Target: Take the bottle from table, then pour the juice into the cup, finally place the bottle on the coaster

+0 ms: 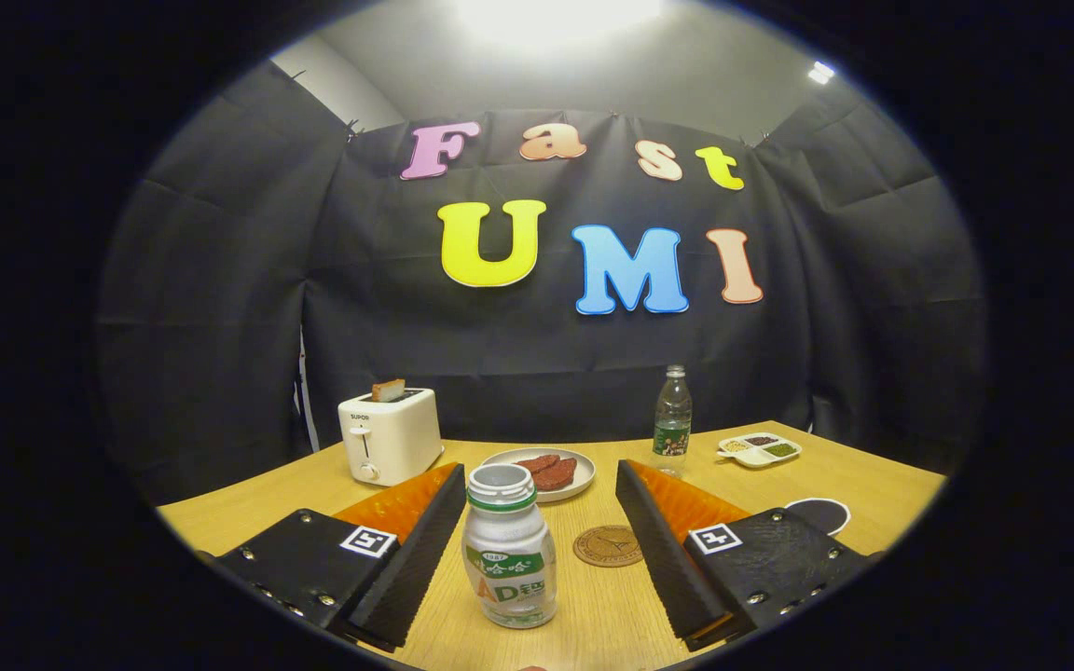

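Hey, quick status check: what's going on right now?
Tool open, unloaded. Small bottle upright between fingers, nearer one, untouched. Coaster just beyond, bare. Nothing blocking.

Uncapped bottle [509,545] upright between fingers; round coaster [608,545] just beyond

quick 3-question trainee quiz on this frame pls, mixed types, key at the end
1. True or false: the gripper is shut on the small bottle.
2. What lies on the table just beyond the fingers, beside the small bottle? A) a coaster B) a spoon C) a sponge
3. Fill in: the plate with the reddish food sits between the toaster and the tall clear ____.

Key:
1. False. The fingers stand open, with the small bottle upright between them, close to one finger; contact cannot be told.
2. A, the round coaster.
3. Bottle: the water bottle stands near the back edge, next to a divided dish.
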{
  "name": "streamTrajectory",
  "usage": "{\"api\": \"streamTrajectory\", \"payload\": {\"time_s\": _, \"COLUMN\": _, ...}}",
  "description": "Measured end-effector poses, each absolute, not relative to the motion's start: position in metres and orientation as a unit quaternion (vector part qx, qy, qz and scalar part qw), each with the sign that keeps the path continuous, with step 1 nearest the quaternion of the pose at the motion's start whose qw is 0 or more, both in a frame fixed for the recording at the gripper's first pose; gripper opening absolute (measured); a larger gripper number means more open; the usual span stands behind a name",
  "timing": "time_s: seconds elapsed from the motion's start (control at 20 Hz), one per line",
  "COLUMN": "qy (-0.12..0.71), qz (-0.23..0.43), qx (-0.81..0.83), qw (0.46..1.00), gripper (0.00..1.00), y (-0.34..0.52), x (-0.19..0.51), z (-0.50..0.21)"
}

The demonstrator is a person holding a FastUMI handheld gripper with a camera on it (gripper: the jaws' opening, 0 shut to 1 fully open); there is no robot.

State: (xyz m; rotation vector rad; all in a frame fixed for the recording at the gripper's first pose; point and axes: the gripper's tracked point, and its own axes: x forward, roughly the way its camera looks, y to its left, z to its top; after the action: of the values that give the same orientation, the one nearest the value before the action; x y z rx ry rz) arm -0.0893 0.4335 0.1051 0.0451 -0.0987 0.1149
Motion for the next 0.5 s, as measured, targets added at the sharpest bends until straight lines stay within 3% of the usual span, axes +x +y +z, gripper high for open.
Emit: {"api": "streamTrajectory", "payload": {"time_s": 0.5, "qy": -0.017, "qz": 0.073, "qx": 0.057, "qw": 0.996, "gripper": 0.95, "y": 0.449, "x": -0.061, "z": 0.059}}
